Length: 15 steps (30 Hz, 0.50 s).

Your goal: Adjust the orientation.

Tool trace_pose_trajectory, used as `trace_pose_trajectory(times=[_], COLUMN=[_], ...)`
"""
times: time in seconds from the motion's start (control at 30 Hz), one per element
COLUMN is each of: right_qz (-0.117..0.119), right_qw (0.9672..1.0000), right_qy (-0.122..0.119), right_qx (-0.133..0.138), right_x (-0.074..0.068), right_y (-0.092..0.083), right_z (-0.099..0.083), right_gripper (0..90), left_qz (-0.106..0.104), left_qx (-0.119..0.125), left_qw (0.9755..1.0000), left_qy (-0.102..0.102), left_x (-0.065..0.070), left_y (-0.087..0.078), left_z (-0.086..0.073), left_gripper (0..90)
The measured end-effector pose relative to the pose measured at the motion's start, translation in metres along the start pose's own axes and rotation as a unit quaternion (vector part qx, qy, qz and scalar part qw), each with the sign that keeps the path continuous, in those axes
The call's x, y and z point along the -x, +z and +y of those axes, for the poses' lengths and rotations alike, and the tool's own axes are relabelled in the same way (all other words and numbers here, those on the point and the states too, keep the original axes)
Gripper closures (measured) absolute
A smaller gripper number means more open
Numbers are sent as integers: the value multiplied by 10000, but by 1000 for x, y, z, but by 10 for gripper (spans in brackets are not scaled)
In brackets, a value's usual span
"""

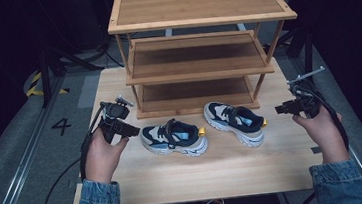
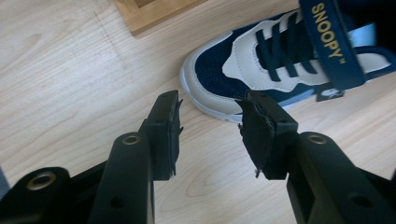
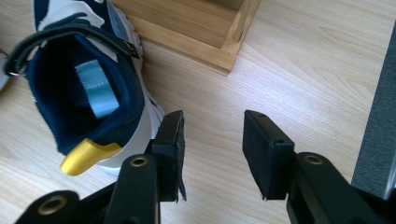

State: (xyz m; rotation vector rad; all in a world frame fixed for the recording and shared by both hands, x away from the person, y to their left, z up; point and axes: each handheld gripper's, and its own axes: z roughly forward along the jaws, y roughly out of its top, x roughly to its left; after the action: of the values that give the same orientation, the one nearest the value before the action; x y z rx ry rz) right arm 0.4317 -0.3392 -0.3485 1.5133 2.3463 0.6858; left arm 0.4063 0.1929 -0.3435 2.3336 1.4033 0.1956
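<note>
Bare tabletop lies between you and the two shoes; the shelf rack stands right behind them. Your left tongs gape empty just off the left shoe toe; your right tongs gape empty beside the right shoe heel. Both shoes lie crosswise, toes pointing left, yellow heel tabs right.
</note>
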Motion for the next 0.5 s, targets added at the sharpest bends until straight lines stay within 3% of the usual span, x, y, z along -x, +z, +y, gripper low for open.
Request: trace_pose_trajectory(times=[0.23, 0.3, 0.5], right_qz=[-11, 32, 64], right_qw=[9999, 9998, 9999], right_qy=[-33, -68, -28], right_qx=[130, 157, 151], right_x=[-2, -4, -4], right_y=[-5, -5, -5], right_z=[0, 0, -3], right_gripper=[591, 591, 572], left_qz=[39, -73, -157], left_qx=[7, 10, 128], left_qw=[10000, 10000, 9997], left_qy=[-13, 35, 123], left_x=[0, 2, 11], left_y=[-4, -5, -8], left_z=[-3, -2, 2], left_gripper=[521, 516, 485])
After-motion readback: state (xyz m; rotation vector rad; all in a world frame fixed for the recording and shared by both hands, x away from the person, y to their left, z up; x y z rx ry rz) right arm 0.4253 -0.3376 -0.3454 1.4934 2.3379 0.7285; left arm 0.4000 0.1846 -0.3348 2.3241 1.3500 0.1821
